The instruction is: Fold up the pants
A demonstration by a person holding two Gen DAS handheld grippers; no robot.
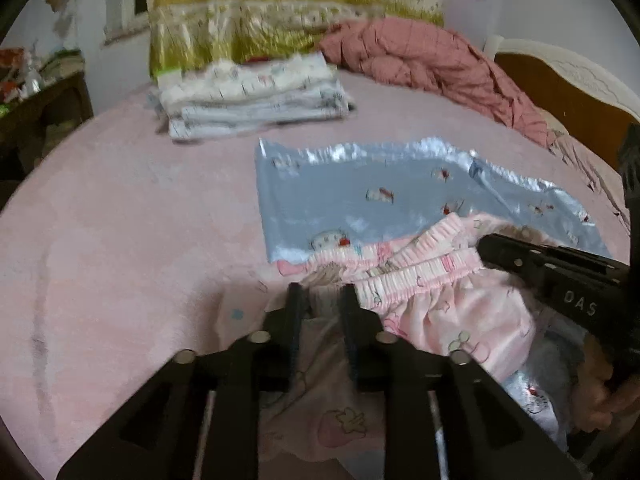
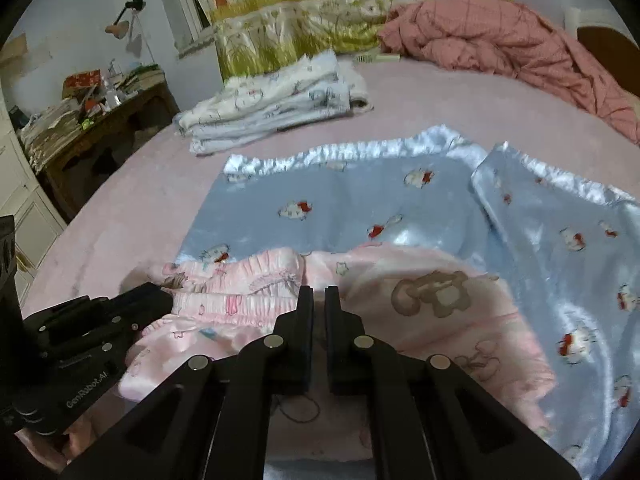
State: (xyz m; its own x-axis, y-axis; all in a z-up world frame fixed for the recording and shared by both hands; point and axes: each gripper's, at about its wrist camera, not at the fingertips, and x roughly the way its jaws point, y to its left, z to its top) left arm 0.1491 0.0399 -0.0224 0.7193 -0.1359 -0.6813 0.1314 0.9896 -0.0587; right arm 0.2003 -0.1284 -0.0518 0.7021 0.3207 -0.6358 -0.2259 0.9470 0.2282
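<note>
The pink pants (image 2: 420, 312) are lying bunched on a blue satin garment (image 2: 360, 200) on the bed (image 1: 120, 220). The left gripper (image 1: 320, 300) is pinching fabric near the waistband (image 1: 420, 276); the right gripper (image 2: 319, 300) is clamping fabric w/ jaws nearly closed. Risk: the satin is likely slick, so it may be dragging along w/ the pants during the fold. Thin pinches may be slipping, dropping an edge & skewing alignment.
</note>
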